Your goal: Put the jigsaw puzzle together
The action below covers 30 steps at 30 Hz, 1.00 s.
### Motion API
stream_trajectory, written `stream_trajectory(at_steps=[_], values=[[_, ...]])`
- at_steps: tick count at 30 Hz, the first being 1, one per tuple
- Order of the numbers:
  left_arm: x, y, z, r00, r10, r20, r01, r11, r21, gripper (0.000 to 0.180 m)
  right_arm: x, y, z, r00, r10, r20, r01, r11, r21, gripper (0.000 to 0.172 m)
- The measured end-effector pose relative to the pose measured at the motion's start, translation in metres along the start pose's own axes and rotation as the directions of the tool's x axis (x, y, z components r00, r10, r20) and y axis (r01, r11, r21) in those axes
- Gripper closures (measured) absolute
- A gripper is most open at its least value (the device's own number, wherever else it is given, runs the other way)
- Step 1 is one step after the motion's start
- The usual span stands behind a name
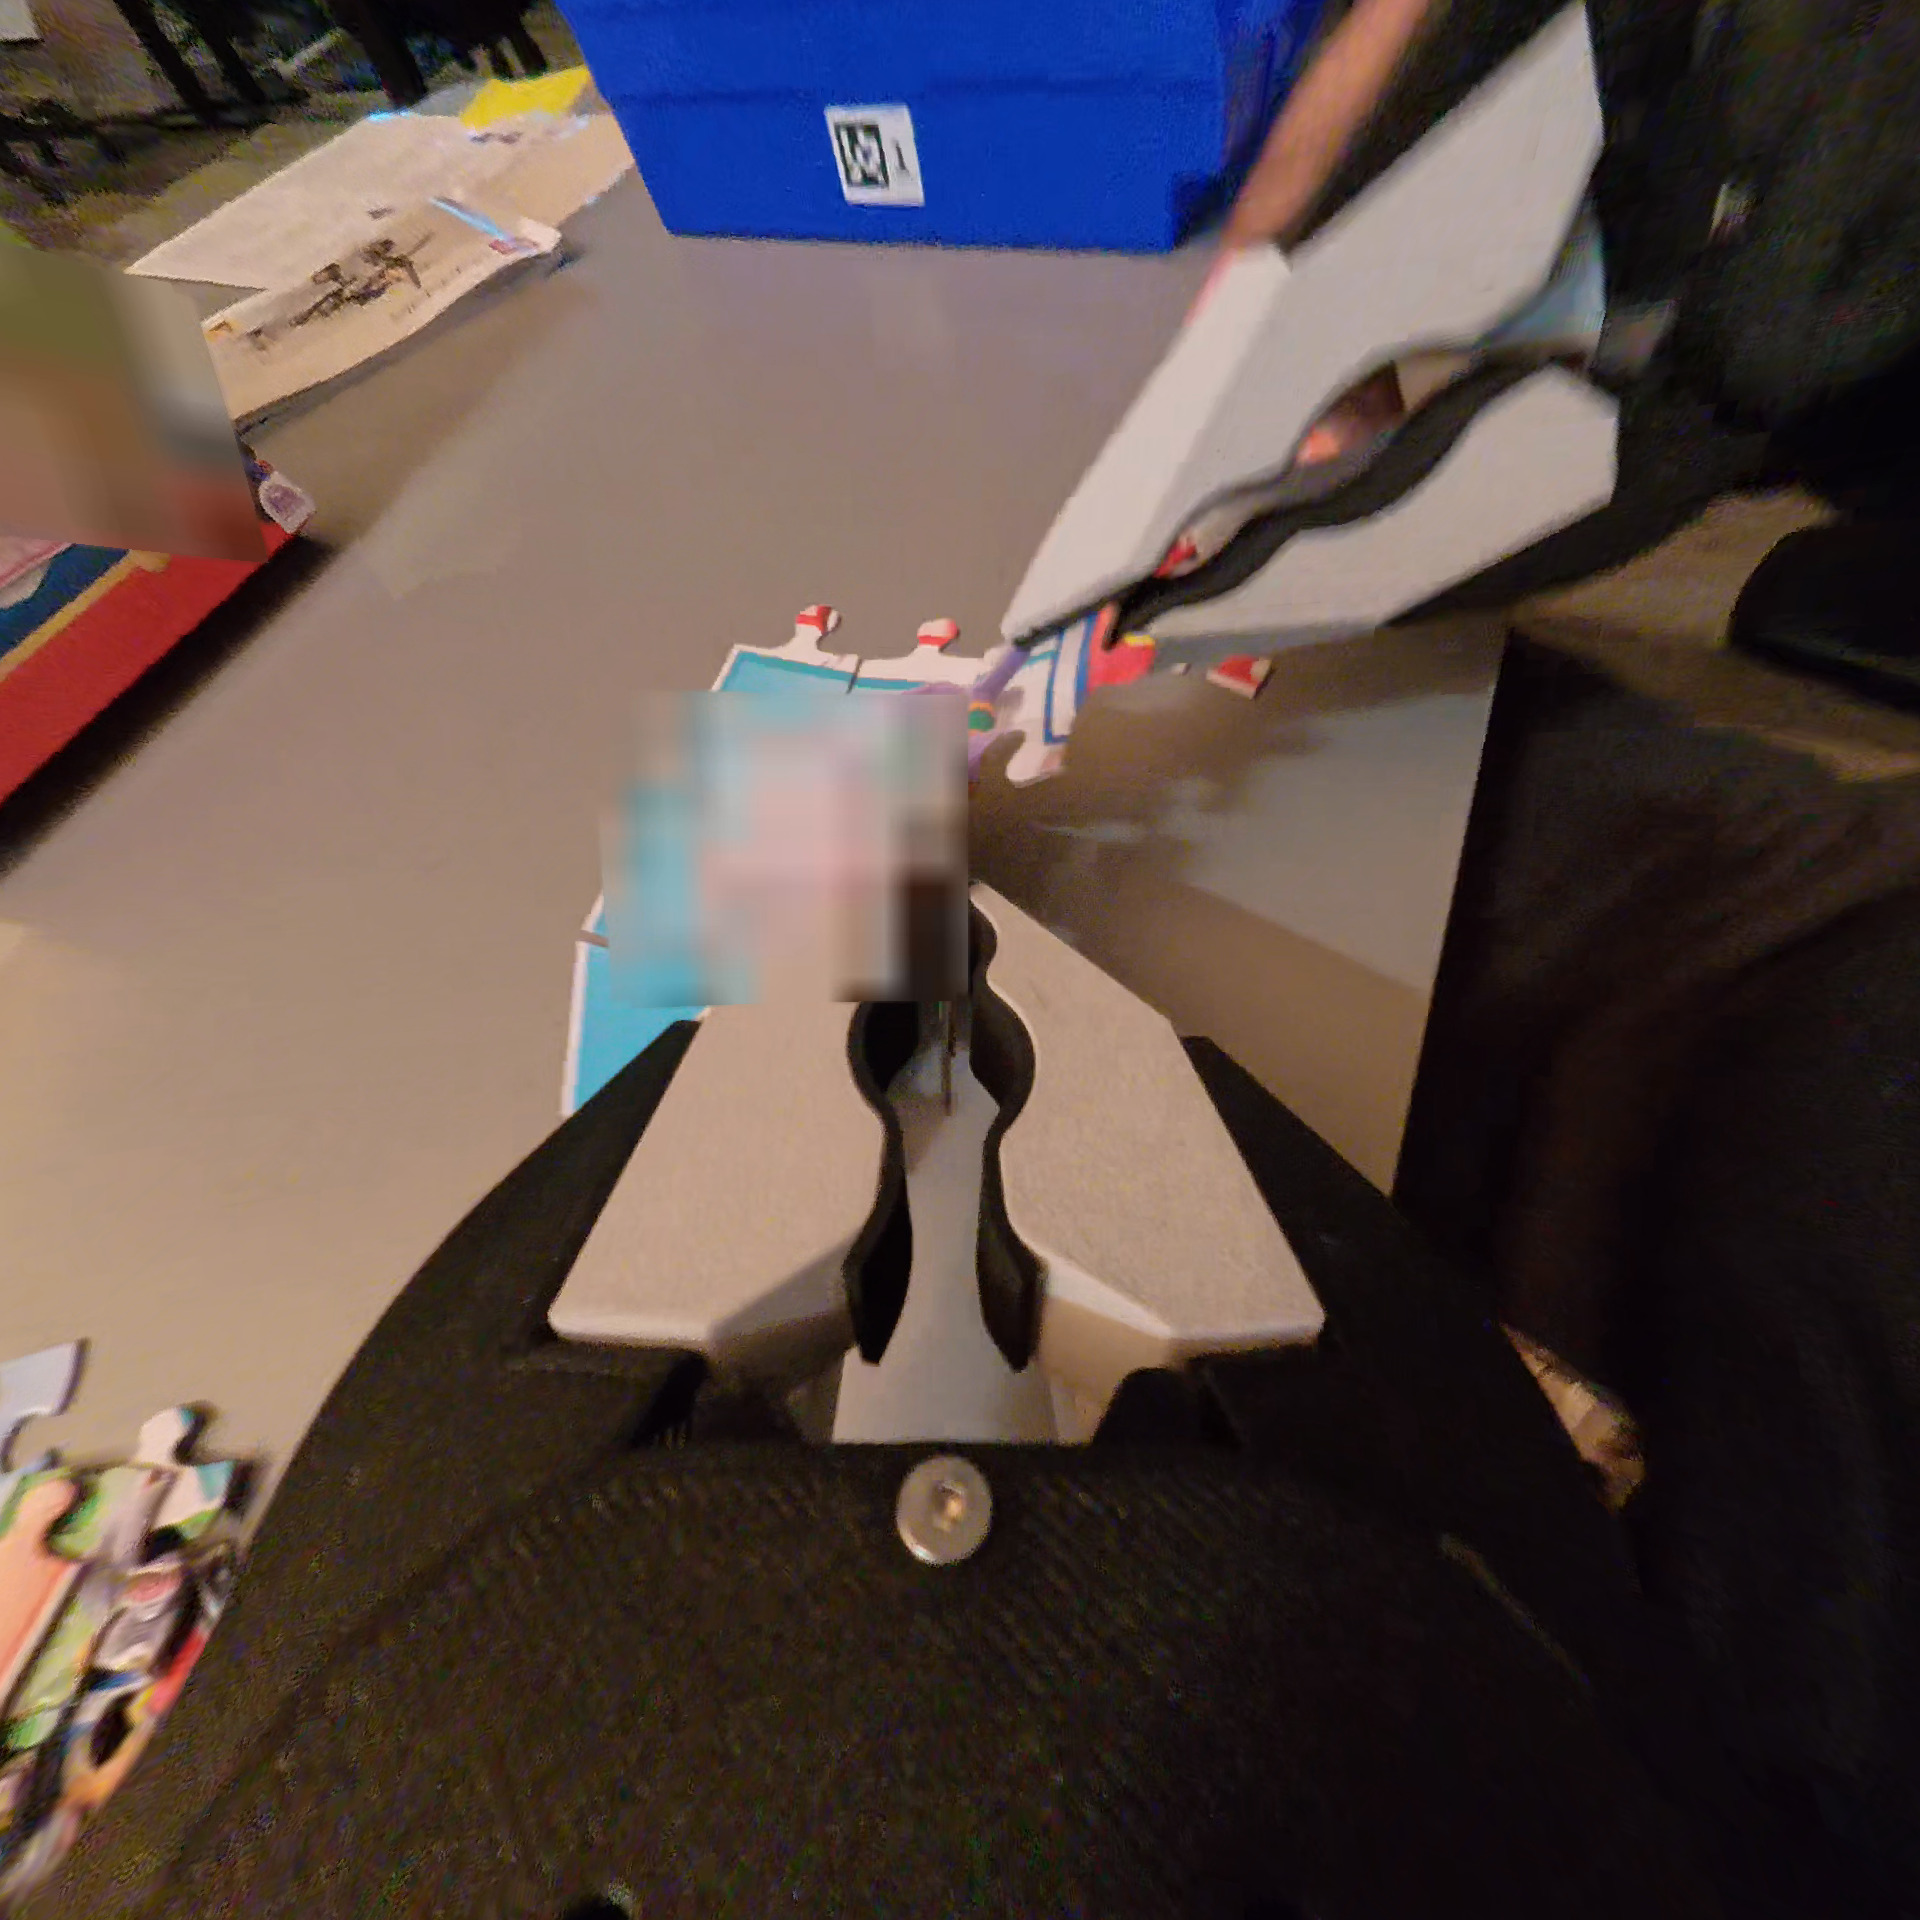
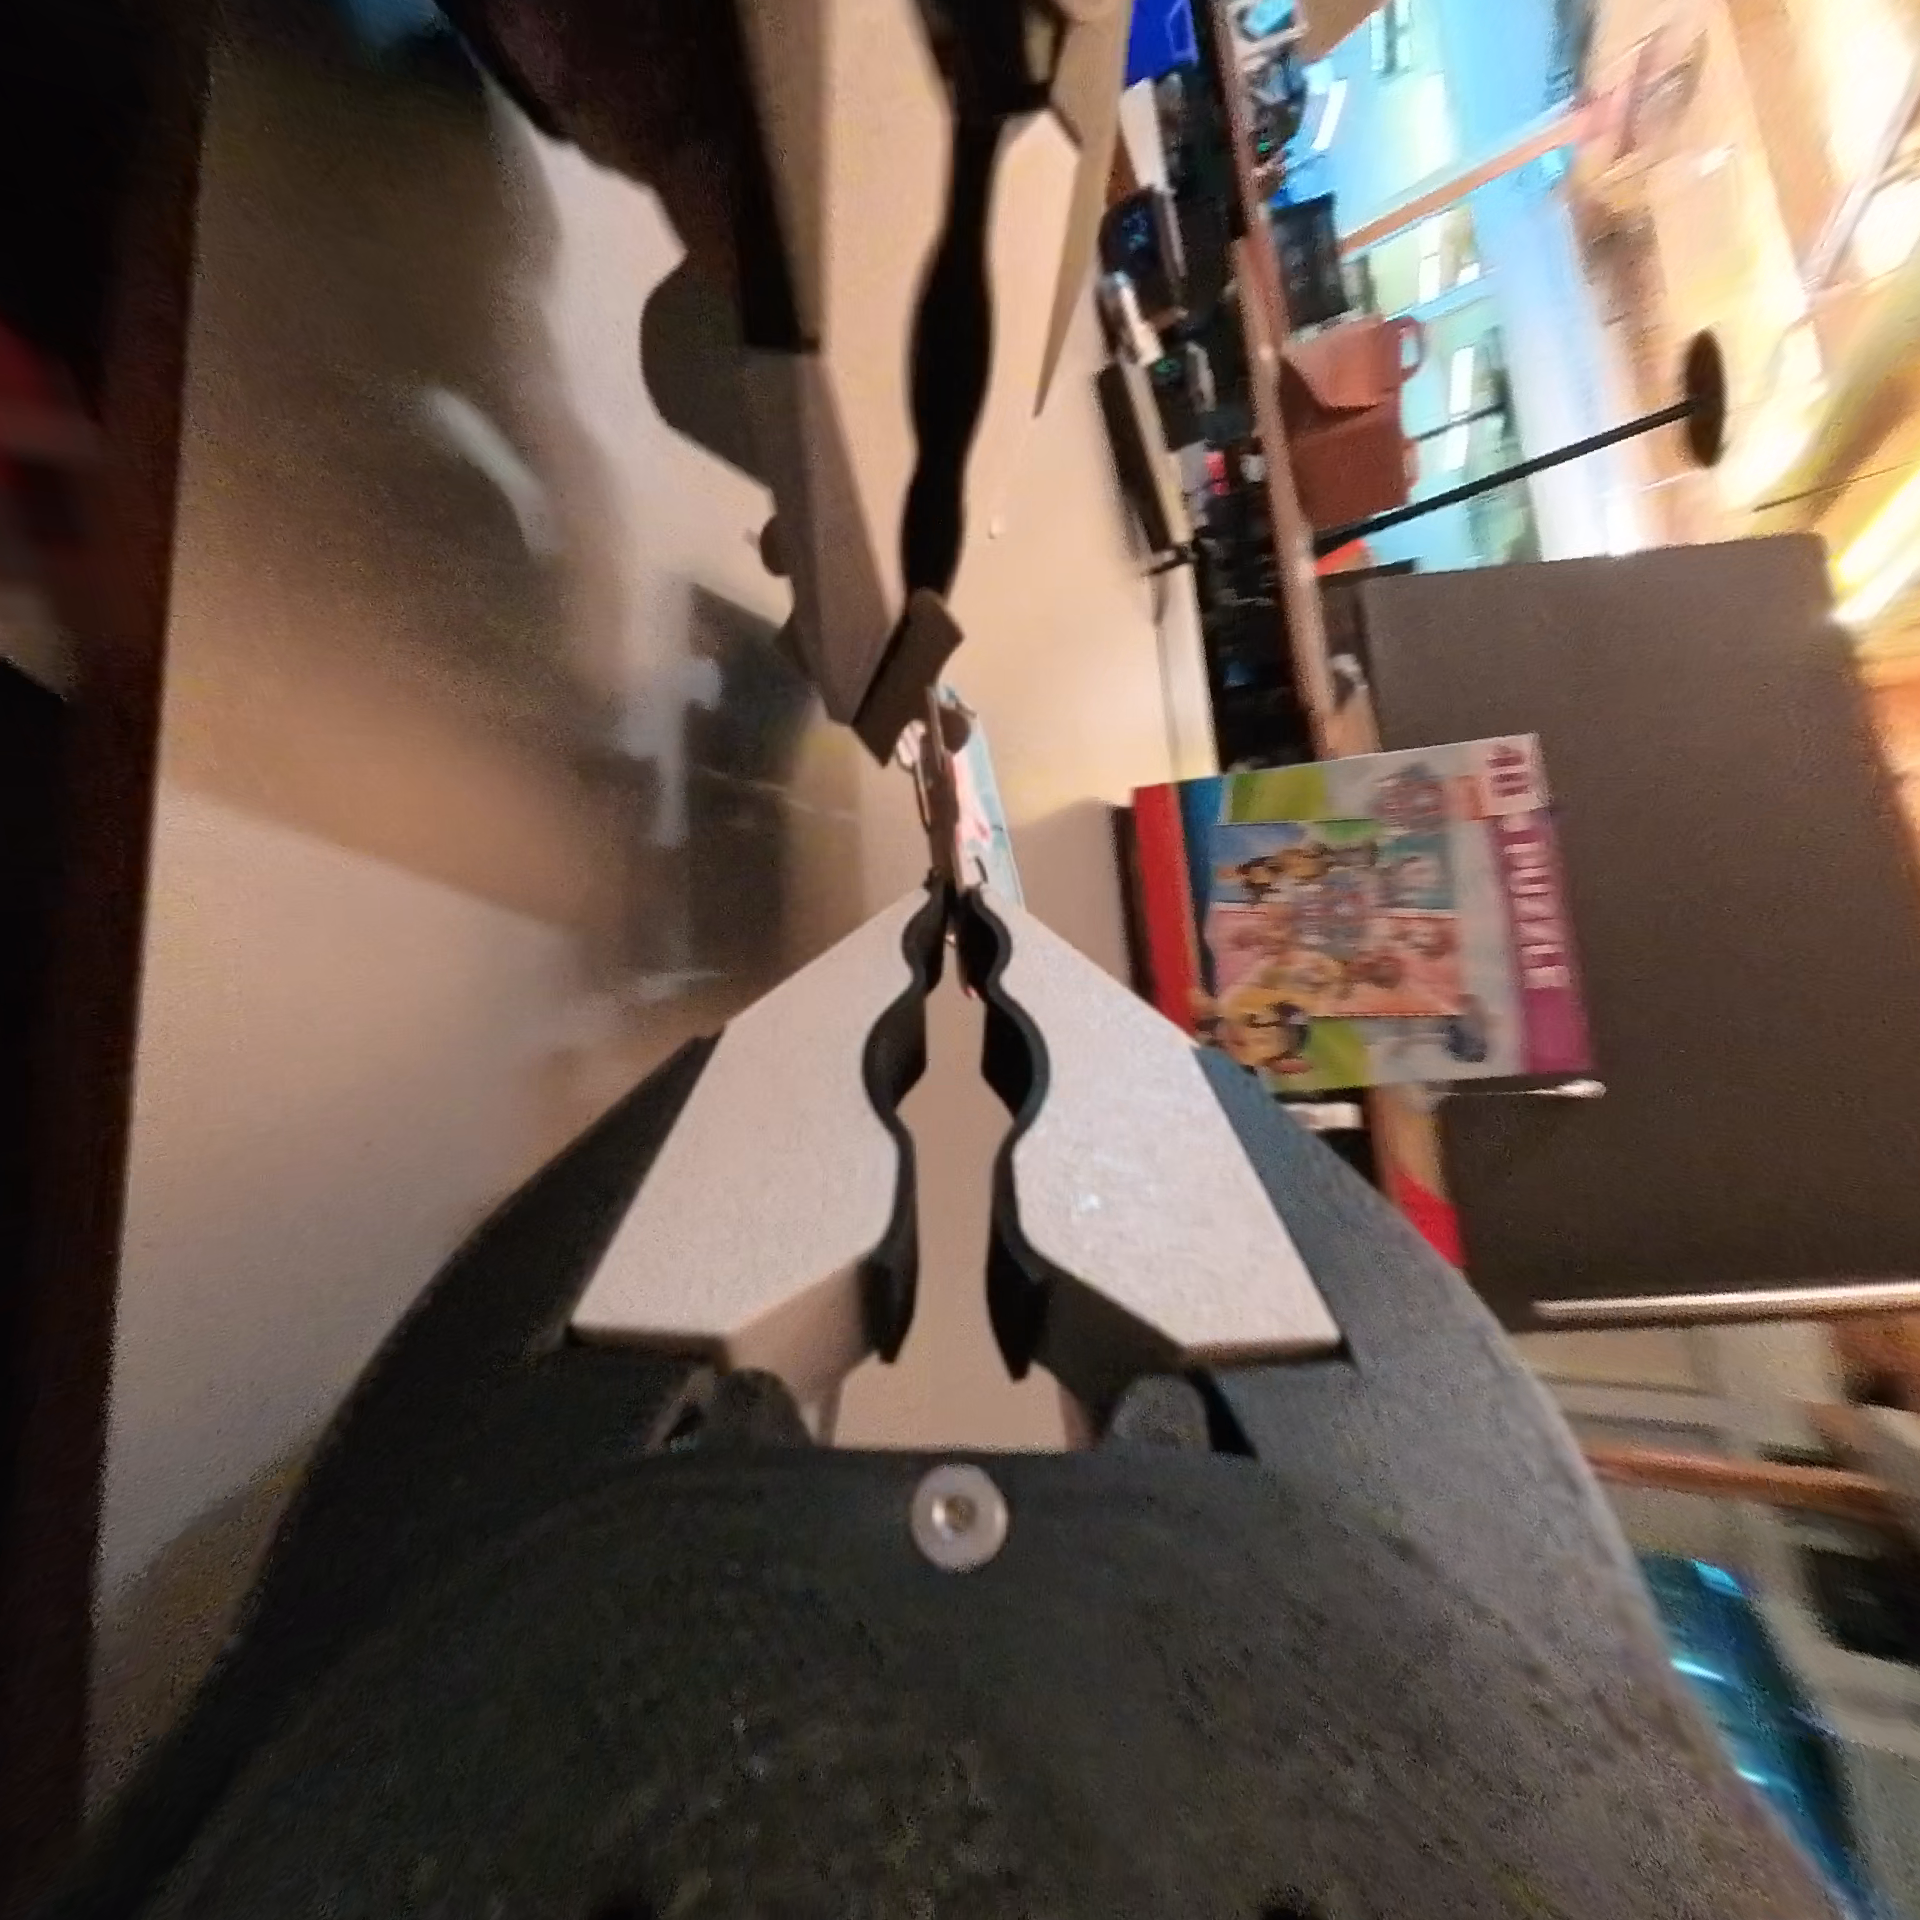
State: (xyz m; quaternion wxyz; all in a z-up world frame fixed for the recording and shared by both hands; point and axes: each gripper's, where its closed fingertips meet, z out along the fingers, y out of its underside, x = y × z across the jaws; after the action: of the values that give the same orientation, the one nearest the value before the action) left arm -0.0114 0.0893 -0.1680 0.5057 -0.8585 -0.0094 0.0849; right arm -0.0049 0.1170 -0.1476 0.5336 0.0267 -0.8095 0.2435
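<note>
A joined section of jigsaw pieces [image 1: 790, 675] with a teal and white border hangs between my two grippers above the grey table [image 1: 416, 831]. My left gripper [image 1: 961, 925] is shut at its near edge. A thin piece edge [image 1: 947, 1034] shows between the pads, and a blur patch hides the left fingertip. My right gripper [image 1: 1060, 634] comes in from the upper right and is shut on the section's far corner [image 1: 1039, 717], which is red, blue and white. In the right wrist view my right gripper [image 2: 951, 899] pinches the piece [image 2: 940, 821] edge-on. The left gripper's tip [image 2: 914, 675] meets its other end.
A blue bin [image 1: 935, 104] stands at the table's back and papers [image 1: 364, 239] lie at the back left. The red puzzle box [image 1: 104, 644] is at the left and shows in the right wrist view [image 2: 1382, 914]. Loose pieces [image 1: 94, 1558] lie near left. A dark panel [image 1: 1662, 935] borders the right. One gripper's finger ends stand about 4 cm off the other's.
</note>
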Motion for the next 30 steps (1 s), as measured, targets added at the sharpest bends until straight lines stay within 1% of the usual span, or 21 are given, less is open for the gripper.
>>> stream_trajectory(at_steps=[2, 3, 4, 6, 8, 9, 11, 13, 15, 18, 20, 21, 22, 23, 25, 26, 27, 28, 30], values=[[-0.003, -0.003, -0.004, 0.998, -0.055, -0.019, 0.056, 0.998, 0.029, 0.18, -0.002, -0.001, 0.0, 0.995, -0.082, -0.063, 0.079, 0.996, -0.041, 0.171], [-0.004, -0.004, -0.005, 0.996, -0.08, -0.026, 0.081, 0.996, 0.039, 0.18, -0.002, -0.003, 0.001, 0.992, -0.092, -0.086, 0.088, 0.995, -0.046, 0.171], [-0.005, -0.005, -0.006, 0.994, -0.103, -0.033, 0.104, 0.993, 0.048, 0.18, -0.003, -0.004, 0.001, 0.994, -0.065, -0.092, 0.061, 0.997, -0.045, 0.172], [-0.007, -0.011, -0.01, 0.99, -0.136, -0.047, 0.139, 0.987, 0.086, 0.18, -0.005, 0.003, 0.003, 0.995, 0.079, -0.058, -0.082, 0.995, -0.052, 0.172], [-0.008, -0.02, -0.016, 0.988, -0.143, -0.056, 0.15, 0.977, 0.15, 0.18, -0.011, 0.019, 0.005, 0.97, 0.244, 0.012, -0.24, 0.962, -0.127, 0.172], [-0.008, -0.025, -0.019, 0.988, -0.142, -0.052, 0.149, 0.973, 0.176, 0.18, -0.012, 0.024, 0.005, 0.958, 0.286, 0.022, -0.279, 0.948, -0.156, 0.172], [-0.011, -0.028, -0.023, 0.989, -0.14, -0.039, 0.145, 0.971, 0.19, 0.18, -0.006, 0.024, 0.002, 0.964, 0.266, -0.001, -0.263, 0.952, -0.153, 0.172], [-0.013, -0.029, -0.025, 0.988, -0.15, -0.041, 0.155, 0.969, 0.193, 0.18, -0.006, 0.02, 0.0, 0.981, 0.193, -0.007, -0.192, 0.97, -0.152, 0.172], [-0.017, -0.032, -0.029, 0.979, -0.192, -0.064, 0.201, 0.955, 0.217, 0.18, -0.008, 0.019, 0.001, 0.988, 0.154, -0.009, -0.154, 0.975, -0.158, 0.172], [-0.04, -0.034, -0.046, 0.955, -0.294, -0.047, 0.295, 0.915, 0.276, 0.18, -0.011, 0.021, 0.002, 0.984, 0.176, -0.008, -0.175, 0.972, -0.159, 0.172], [-0.067, -0.025, -0.06, 0.931, -0.362, 0.039, 0.337, 0.897, 0.285, 0.18, -0.012, 0.025, 0.002, 0.982, 0.189, -0.017, -0.189, 0.968, -0.162, 0.172], [-0.082, -0.016, -0.067, 0.92, -0.378, 0.107, 0.34, 0.902, 0.265, 0.18, -0.012, 0.027, 0.002, 0.981, 0.194, -0.022, -0.195, 0.967, -0.164, 0.172], [-0.098, -0.004, -0.076, 0.904, -0.373, 0.21, 0.324, 0.917, 0.233, 0.18, -0.012, 0.027, 0.001, 0.98, 0.197, -0.029, -0.199, 0.966, -0.164, 0.172], [-0.116, 0.01, -0.086, 0.879, -0.338, 0.336, 0.291, 0.939, 0.183, 0.18, -0.012, 0.027, 0.001, 0.979, 0.199, -0.036, -0.202, 0.966, -0.161, 0.172], [-0.146, 0.041, -0.109, 0.796, -0.191, 0.575, 0.229, 0.973, 0.006, 0.18, -0.012, 0.026, 0.001, 0.978, 0.202, -0.044, -0.206, 0.966, -0.155, 0.172], [-0.157, 0.056, -0.119, 0.753, -0.109, 0.649, 0.218, 0.972, -0.09, 0.18, -0.012, 0.026, 0.001, 0.978, 0.202, -0.046, -0.207, 0.966, -0.154, 0.172], [-0.163, 0.067, -0.125, 0.732, -0.056, 0.679, 0.22, 0.963, -0.158, 0.18, -0.011, 0.025, 0.0, 0.979, 0.2, -0.048, -0.205, 0.967, -0.152, 0.172], [-0.167, 0.076, -0.128, 0.721, -0.043, 0.691, 0.238, 0.953, -0.189, 0.18, -0.011, 0.025, 0.0, 0.979, 0.198, -0.049, -0.203, 0.967, -0.152, 0.172], [-0.174, 0.094, -0.131, 0.706, -0.083, 0.703, 0.304, 0.932, -0.196, 0.18, -0.011, 0.025, 0.0, 0.979, 0.196, -0.052, -0.202, 0.967, -0.154, 0.172]])
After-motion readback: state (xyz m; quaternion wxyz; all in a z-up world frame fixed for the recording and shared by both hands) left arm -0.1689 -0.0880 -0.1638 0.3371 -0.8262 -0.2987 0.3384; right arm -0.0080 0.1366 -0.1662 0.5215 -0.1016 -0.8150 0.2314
